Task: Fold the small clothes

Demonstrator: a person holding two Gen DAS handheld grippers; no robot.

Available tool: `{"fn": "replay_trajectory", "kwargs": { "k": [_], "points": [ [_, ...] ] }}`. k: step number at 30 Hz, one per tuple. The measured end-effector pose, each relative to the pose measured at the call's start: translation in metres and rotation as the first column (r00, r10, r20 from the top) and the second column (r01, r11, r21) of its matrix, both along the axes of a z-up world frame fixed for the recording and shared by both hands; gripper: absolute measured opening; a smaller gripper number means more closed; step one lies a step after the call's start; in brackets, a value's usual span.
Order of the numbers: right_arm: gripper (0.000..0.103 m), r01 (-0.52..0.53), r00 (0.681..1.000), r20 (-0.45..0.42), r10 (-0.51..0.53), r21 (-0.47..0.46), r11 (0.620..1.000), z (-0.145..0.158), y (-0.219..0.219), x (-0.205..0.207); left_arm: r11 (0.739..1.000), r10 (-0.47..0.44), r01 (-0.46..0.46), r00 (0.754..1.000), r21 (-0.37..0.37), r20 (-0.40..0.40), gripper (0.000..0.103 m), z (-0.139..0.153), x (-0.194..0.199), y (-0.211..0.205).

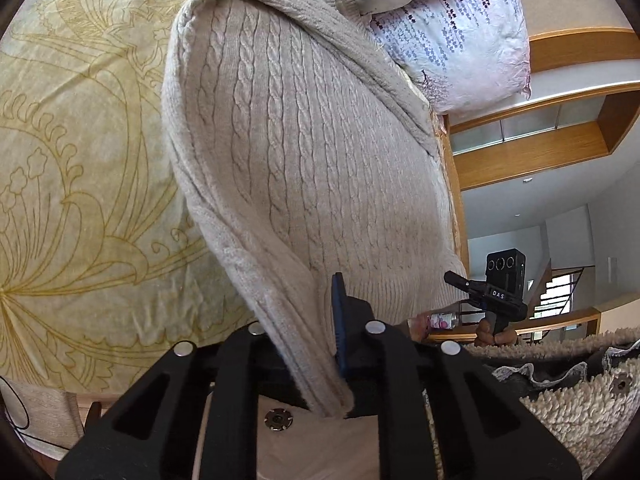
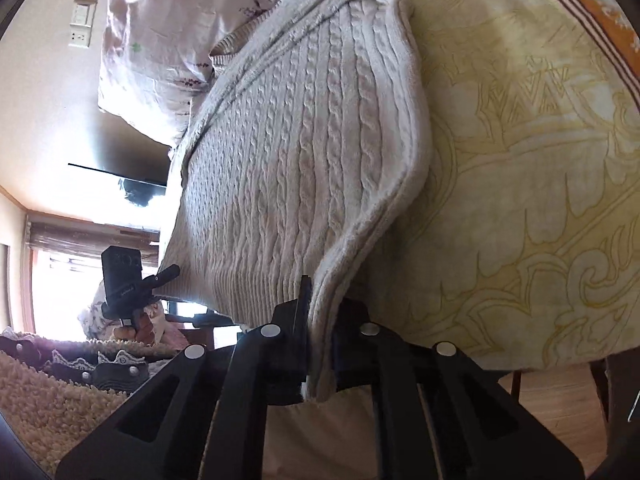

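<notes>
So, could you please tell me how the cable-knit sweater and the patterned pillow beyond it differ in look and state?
The sweater is plain beige with raised cable ribs; the pillow is smooth pale fabric printed with small purple flowers. The sweater is pinched at its near corners by the left gripper and the right gripper, while nothing grips the pillow. The sweater's near edge is lifted; the pillow lies puffed at the far end. Both rest on the yellow bedspread.

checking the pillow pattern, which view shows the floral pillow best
The left wrist view: the floral pillow is evenly lit, so its purple print reads clearly beyond the cable-knit sweater. The right wrist view shows the pillow washed out by window glare, with only faint marks visible.
</notes>
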State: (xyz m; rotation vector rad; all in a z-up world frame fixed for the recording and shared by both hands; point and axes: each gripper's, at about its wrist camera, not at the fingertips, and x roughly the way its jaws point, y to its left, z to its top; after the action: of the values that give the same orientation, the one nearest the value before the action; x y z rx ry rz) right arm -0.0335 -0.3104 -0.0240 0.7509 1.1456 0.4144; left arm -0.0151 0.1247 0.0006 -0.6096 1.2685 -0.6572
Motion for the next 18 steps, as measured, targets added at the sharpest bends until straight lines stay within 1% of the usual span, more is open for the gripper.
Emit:
{"fn": "replay_trajectory", "kwargs": {
  "k": [2,4,7,11,14,16,18],
  "points": [
    [0.008,0.022,0.998,0.063,-0.021,-0.018,1.0,0.013,-0.002,0.004,1.0,0.02,-0.019,0.999,-0.017,0.032,0.011,0.007,0.004,0.004],
    [0.008,0.048,0.992,0.118,-0.043,-0.039,0.998,0.025,-0.005,0.009,0.999,0.039,-0.038,0.997,-0.018,0.07,0.009,0.017,0.009,0.007],
    [0.008,0.1,0.978,0.188,-0.088,-0.053,0.994,0.041,-0.012,0.02,0.995,0.095,-0.09,0.988,-0.045,0.126,0.008,0.031,0.02,0.017],
    [0.008,0.18,0.95,0.269,-0.159,-0.055,0.982,0.059,-0.019,0.033,0.981,0.19,-0.179,0.961,-0.072,0.2,0.008,0.049,0.035,0.027],
    [0.008,0.248,0.921,0.317,-0.226,-0.031,0.968,0.071,-0.023,0.043,0.971,0.239,-0.225,0.94,-0.083,0.242,0.008,0.059,0.047,0.032],
    [0.008,0.271,0.906,0.339,-0.252,-0.01,0.963,0.077,-0.026,0.051,0.964,0.266,-0.25,0.927,-0.093,0.264,0.008,0.064,0.057,0.033],
    [0.008,0.275,0.9,0.353,-0.256,-0.003,0.961,0.082,-0.026,0.061,0.959,0.283,-0.268,0.919,-0.091,0.275,0.008,0.068,0.068,0.034]
  ]
}}
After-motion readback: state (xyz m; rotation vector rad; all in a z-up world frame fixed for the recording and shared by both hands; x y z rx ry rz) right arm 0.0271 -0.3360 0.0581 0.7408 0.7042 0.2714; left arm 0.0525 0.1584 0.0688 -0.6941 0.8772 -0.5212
